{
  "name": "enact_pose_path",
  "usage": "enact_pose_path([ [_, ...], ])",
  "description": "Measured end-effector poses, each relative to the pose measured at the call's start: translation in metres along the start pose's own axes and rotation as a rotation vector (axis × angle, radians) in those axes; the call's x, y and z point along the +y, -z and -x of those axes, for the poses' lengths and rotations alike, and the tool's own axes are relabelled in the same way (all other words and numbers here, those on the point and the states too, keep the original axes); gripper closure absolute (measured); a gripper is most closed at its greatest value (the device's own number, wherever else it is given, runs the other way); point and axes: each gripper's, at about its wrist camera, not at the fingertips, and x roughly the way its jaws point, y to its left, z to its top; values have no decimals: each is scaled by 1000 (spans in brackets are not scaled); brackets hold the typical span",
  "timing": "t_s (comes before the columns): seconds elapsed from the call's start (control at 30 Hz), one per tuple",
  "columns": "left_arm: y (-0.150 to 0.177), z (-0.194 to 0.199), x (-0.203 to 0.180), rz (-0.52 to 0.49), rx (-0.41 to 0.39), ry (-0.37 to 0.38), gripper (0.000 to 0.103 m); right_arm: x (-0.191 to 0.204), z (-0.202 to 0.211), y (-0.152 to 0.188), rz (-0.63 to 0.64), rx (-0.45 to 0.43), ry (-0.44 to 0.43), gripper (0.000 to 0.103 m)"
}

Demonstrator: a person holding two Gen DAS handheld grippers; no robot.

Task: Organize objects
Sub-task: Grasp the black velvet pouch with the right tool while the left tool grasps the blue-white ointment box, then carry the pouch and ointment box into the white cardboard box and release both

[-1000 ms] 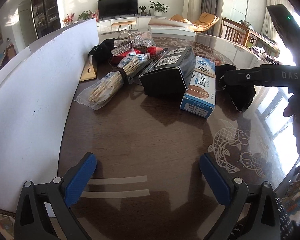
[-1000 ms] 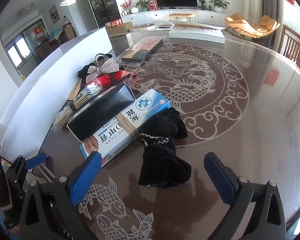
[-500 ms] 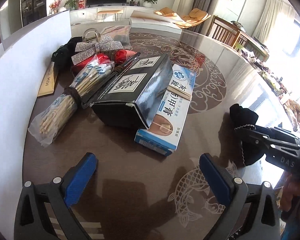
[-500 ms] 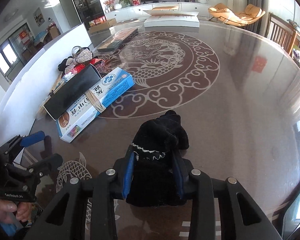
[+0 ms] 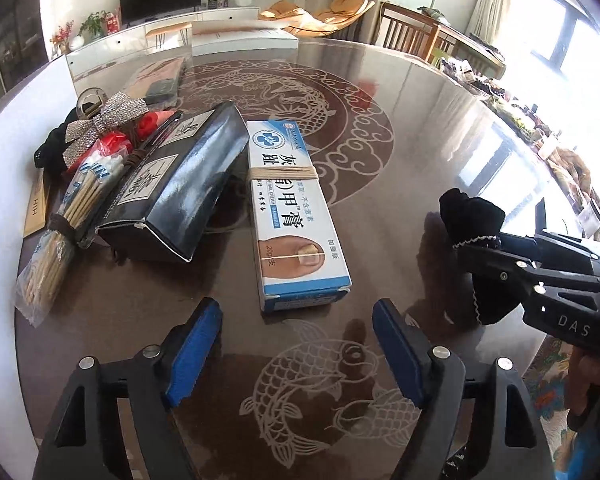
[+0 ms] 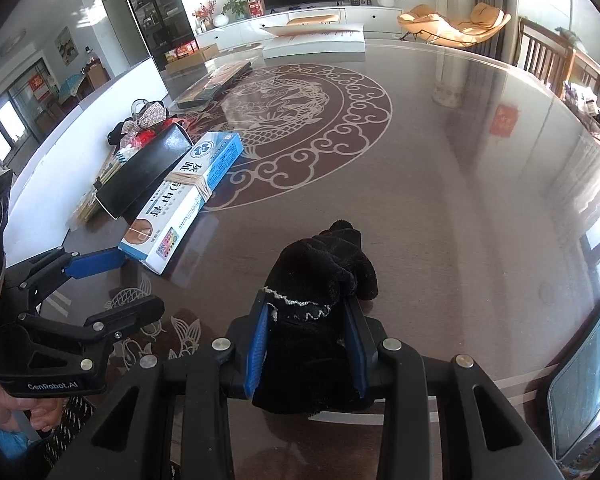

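My right gripper (image 6: 306, 344) is shut on a black sock bundle (image 6: 320, 276) near the table's front edge; it also shows at the right of the left wrist view (image 5: 470, 216). My left gripper (image 5: 298, 344) is open and empty, just short of the near end of a blue-and-white cream box (image 5: 292, 208) bound with rubber bands. Left of the box lies a black pouch (image 5: 180, 192), then a bag of wooden sticks (image 5: 60, 236), a sparkly silver bow (image 5: 104, 120) and red items. The left gripper also shows in the right wrist view (image 6: 96, 260).
A white board (image 5: 4, 168) stands along the table's left side. A flat packet (image 5: 160, 78) lies further back on the round dark table (image 6: 440, 184) with its dragon inlay. A phone or tablet (image 6: 580, 376) sits at the right front edge.
The left gripper has moved forward and right, closer to the cream box's near end. The right gripper, which closed on the black sock half a second ago, keeps hold of it.
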Motion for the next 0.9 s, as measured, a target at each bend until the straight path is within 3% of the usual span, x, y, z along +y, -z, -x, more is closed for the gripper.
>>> enact_pose_path([
  [0.07, -18, -10, 5, 49, 20, -6, 21, 0, -1, -1, -7, 0, -1, 68],
  [0.13, -36, -25, -1, 46, 41, -61, 15, 0, -1, -1, -15, -3, -2, 68],
  [0.2, -47, -37, -9, 13, 44, -125, 16, 1, -1, -1, -15, -4, 1, 68],
  [0.23, -51, -40, -14, -10, 31, -157, 26, 1, 0, -1, -13, -3, 6, 68],
  [0.27, -52, -38, -16, -24, 6, -147, 55, 1, 1, -2, -12, 0, 9, 68],
  [0.3, -51, -35, -19, -43, -6, -152, 62, 0, 3, -2, -15, 3, 8, 68],
  [0.4, -32, -17, -18, -64, -37, -124, 62, -5, 14, 0, -25, -4, 11, 68],
  [0.5, 0, 13, -6, -10, -71, -44, 62, -9, 24, 2, -44, -10, -2, 68],
  [0.7, 31, 102, 46, 144, -210, 12, 62, 24, 33, -12, -39, -33, -96, 68],
  [0.8, 36, 162, 92, 232, -325, -20, 62, 71, 42, -33, 25, -67, -188, 68],
  [0.9, 40, 207, 150, 312, -405, -116, 62, 133, 53, -61, 94, -110, -311, 68],
])
